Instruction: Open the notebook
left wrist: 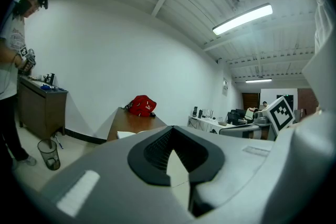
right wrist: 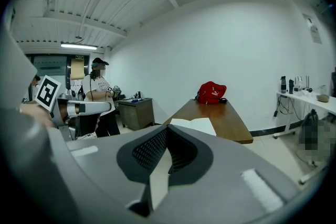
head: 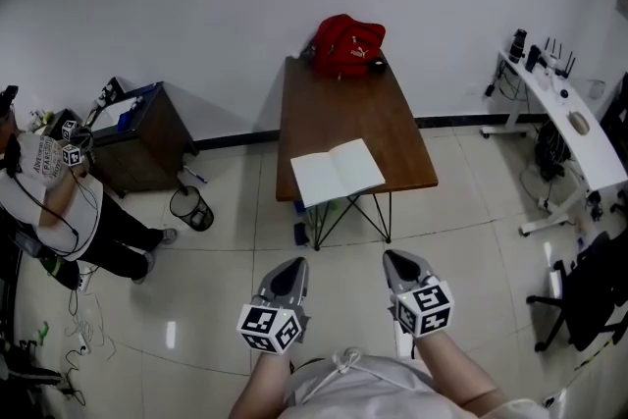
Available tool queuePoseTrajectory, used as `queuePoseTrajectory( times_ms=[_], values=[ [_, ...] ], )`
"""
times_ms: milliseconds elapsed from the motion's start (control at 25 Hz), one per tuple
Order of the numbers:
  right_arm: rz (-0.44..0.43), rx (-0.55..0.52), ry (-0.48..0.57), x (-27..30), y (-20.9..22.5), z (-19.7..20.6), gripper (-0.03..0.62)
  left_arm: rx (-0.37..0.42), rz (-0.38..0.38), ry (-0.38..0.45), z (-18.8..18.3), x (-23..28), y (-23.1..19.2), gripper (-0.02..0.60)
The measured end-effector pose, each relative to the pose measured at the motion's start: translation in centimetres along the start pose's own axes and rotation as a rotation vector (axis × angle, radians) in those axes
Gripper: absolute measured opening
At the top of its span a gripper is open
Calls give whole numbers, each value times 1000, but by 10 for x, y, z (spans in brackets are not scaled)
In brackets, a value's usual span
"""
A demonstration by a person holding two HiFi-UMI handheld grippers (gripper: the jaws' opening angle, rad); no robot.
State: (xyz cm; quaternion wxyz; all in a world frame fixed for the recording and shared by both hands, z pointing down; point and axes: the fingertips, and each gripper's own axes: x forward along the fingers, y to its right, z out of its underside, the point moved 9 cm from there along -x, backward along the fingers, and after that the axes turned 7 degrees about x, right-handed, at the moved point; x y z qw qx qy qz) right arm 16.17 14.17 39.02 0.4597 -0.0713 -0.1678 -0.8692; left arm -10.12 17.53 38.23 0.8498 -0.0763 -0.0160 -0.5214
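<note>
The notebook (head: 337, 172) lies open, white pages up, at the near end of the brown table (head: 343, 108). It also shows in the left gripper view as a pale notebook (left wrist: 126, 134) and in the right gripper view as an open notebook (right wrist: 194, 125). My left gripper (head: 293, 264) and right gripper (head: 393, 257) hang side by side over the tiled floor, well short of the table. Both point toward it with jaws together and nothing held. The left gripper (left wrist: 171, 130) and right gripper (right wrist: 167, 131) fill the lower part of their own views.
A red bag (head: 347, 44) sits at the table's far end by the wall. At the left stand a person (head: 54, 201), a dark cabinet (head: 137, 137) and a wire wastebasket (head: 190, 208). A white desk (head: 574, 137) and a black chair (head: 589, 289) are at the right.
</note>
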Motion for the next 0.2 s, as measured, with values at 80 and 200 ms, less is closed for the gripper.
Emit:
queuePoseTrajectory(
  times_ms=[80, 200],
  values=[
    [4, 3, -2, 0, 0, 2, 3, 4, -2, 0, -1, 0, -2, 6],
    [5, 2, 0, 1, 0, 3, 3, 8, -7, 7, -1, 0, -3, 6]
  ],
)
